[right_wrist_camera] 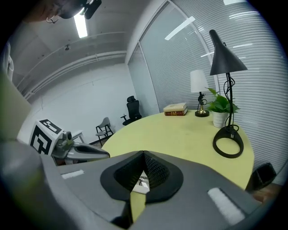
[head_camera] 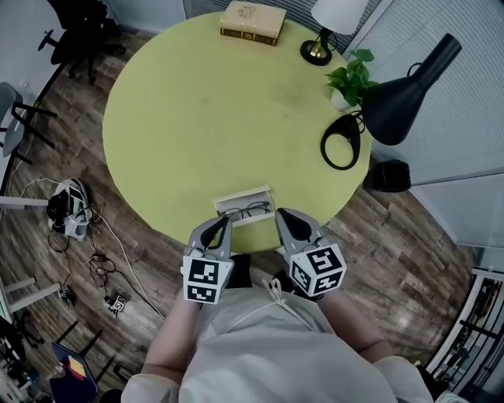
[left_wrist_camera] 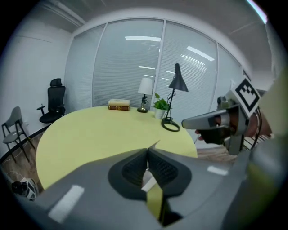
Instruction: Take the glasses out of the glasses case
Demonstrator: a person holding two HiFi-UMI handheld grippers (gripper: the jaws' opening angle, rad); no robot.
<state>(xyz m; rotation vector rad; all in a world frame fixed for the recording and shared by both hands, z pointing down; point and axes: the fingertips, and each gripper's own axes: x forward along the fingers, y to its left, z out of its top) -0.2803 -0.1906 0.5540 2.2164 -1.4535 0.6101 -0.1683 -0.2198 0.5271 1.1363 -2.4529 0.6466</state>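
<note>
One open white glasses case [head_camera: 242,194] lies at the near edge of the round yellow-green table [head_camera: 213,118], with dark-framed glasses [head_camera: 250,209] lying inside it. Both grippers sit just at that edge on either side of the case: the left gripper [head_camera: 226,223] near its left end and the right gripper [head_camera: 280,214] near its right end, neither clearly touching it. Only the head view shows this layout. The left gripper view shows its own jaws pressed together with nothing between them, and the right gripper view shows the same of the right gripper's jaws. In the right gripper view, the gap below the closed jaw tips reveals a sliver of the case with the glasses frame on it. The left gripper view gives only a pale scrap there, too small to tell. Each gripper view catches the other gripper off to one side, marker cube included. Across the far side of the table stand a brown book [head_camera: 253,22], a small table lamp [head_camera: 335,20] with a white shade, a potted plant [head_camera: 350,79] and a black desk lamp [head_camera: 409,90] with a ring base. Only the head view shows the wooden floor [head_camera: 157,268] with tangled cables [head_camera: 98,264] on the left; the gripper views add the blinds-covered glass walls and office chairs beyond the table.
</note>
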